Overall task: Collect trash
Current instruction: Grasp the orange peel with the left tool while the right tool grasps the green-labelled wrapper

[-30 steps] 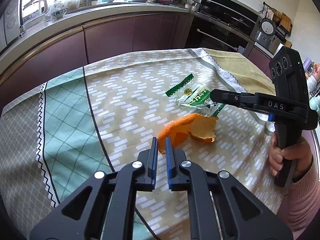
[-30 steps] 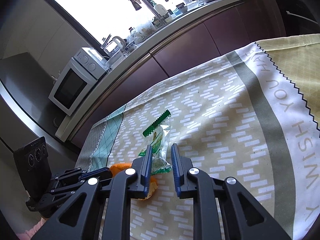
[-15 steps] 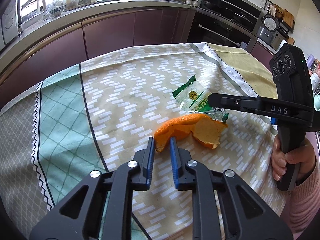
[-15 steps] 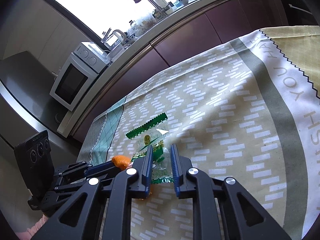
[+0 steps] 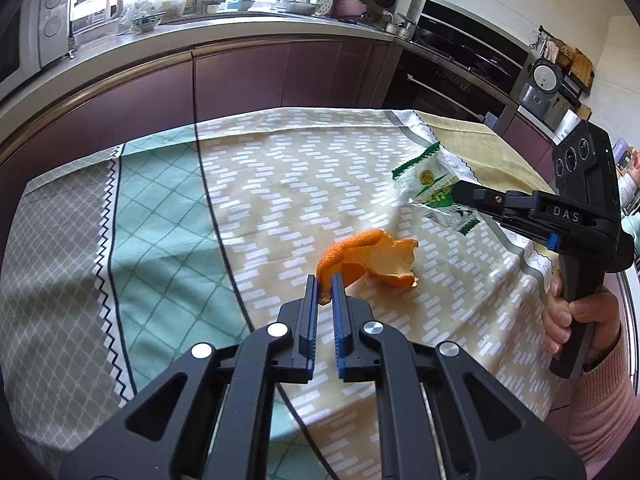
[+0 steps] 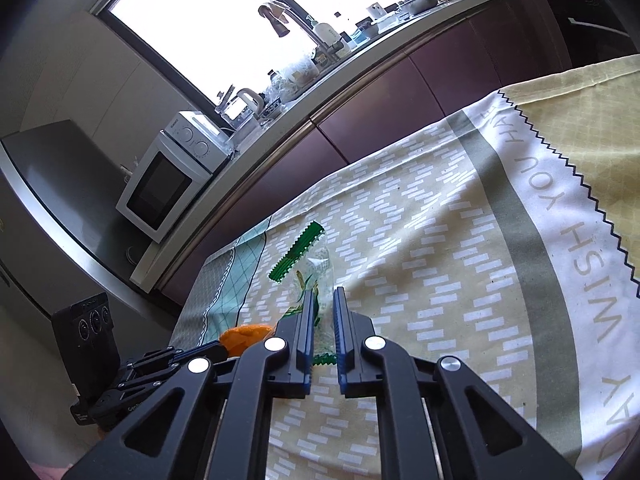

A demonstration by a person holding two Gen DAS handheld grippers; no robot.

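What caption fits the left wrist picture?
Left hand-held gripper pinching orange peel; right hand-held gripper gripping a snack wrapper.

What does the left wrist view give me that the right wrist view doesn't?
Only left wrist: the left gripper pinching the curled orange peel's near tip, and the person's hand on the right gripper's handle. Only right wrist: the right gripper closed on the clear green-edged plastic wrapper, and the cloth's grey printed lettering. Both: peel, wrapper, patterned tablecloth, white microwave.
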